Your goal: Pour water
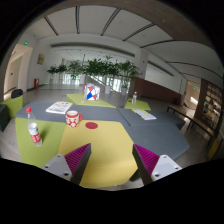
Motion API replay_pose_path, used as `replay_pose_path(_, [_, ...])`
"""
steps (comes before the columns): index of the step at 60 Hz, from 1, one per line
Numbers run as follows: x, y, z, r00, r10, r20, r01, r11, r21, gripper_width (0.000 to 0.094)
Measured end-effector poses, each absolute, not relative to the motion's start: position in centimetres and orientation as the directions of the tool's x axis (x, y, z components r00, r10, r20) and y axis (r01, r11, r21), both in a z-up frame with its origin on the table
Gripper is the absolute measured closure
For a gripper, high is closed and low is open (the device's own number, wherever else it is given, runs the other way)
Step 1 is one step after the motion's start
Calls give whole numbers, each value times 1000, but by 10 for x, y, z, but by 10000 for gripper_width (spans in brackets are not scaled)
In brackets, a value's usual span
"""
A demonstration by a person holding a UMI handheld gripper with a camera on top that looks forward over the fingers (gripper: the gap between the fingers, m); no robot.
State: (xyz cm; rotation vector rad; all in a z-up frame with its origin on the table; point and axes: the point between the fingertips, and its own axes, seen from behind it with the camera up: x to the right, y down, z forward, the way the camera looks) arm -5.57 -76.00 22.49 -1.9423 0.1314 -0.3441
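Observation:
A clear plastic water bottle (34, 131) with a red cap and label stands on the green part of the table, left of my fingers. A red-and-white patterned cup (73, 118) stands further back on the grey part, beside a flat red disc (92, 125). My gripper (112, 160) hovers above the yellow-green table surface (105, 150), well short of both. Its magenta pads (77, 157) stand wide apart with nothing between them.
A second small bottle (133, 97) stands at the far right of the table. Papers (58, 107) and a colourful box (91, 93) lie further back. Potted plants (95, 70) line the rear. Chairs and shelves stand at the right.

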Motion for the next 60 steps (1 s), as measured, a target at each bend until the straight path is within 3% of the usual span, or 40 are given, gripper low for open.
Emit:
replay_pose_path(14, [-71,-747,186,962,-207,181,80,-419,-905,80])
replay_pose_path(31, [-230,-725,121,988,23,150,145,-423,-894,81])
replay_pose_path(47, [-383,-630,94,988,141,56,103,-346,-933,82])
replay_pose_path(60, [-430,-537,67,992,118,37,72,-315,-946,92])
